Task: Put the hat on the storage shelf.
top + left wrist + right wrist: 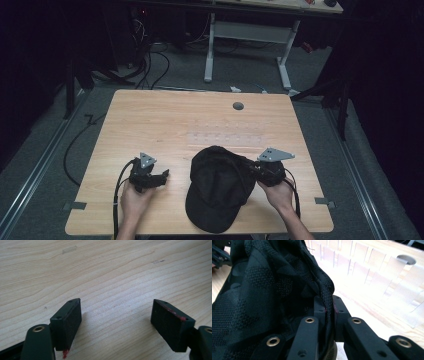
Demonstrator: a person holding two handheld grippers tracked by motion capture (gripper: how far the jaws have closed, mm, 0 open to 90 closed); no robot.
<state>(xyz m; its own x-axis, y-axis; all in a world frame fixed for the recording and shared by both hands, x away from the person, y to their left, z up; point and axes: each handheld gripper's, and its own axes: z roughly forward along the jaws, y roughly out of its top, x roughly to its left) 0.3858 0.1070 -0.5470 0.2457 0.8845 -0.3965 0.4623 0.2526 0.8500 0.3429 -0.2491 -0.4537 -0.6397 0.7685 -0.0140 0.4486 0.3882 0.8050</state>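
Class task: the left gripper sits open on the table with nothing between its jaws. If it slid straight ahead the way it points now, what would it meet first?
Probably the black cap. In the high view the left gripper points right, toward the cap's near side, with bare wooden table between. The left gripper view shows wood ahead, so the exact line is uncertain.

No readable text or labels anywhere.

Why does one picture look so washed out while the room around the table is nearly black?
High view: only the table is lit, surroundings dark. Right gripper view: the tabletop beyond the black cap glares white and blurry. Left gripper view: evenly lit, soft shadows beside the claw pads.
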